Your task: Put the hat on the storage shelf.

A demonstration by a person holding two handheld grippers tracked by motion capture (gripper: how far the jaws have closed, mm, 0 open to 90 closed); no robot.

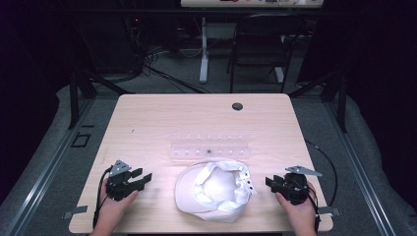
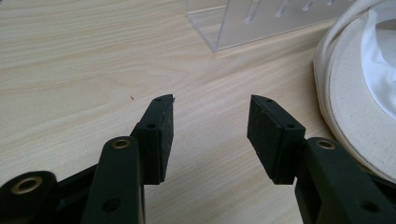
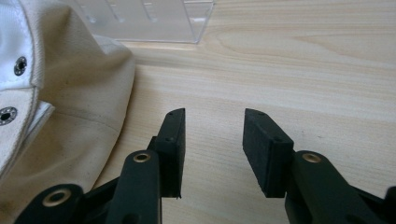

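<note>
Looking like nothing started yet: cap (image 1: 216, 191) sits upside down at table's (image 1: 147, 123) near edge, between both grippers, clear rack (image 1: 209, 147) just behind it. Left gripper (image 1: 141, 178) jaws apart, empty, aimed at cap. Right gripper (image 1: 271, 183) same, apart, empty, near cap, probably not touching.

surface: we see light wood table (image 1: 147, 123); on it: white cap (image 1: 216, 189) upside down near front edge | clear acrylic rack (image 1: 209, 146) just behind cap
</note>
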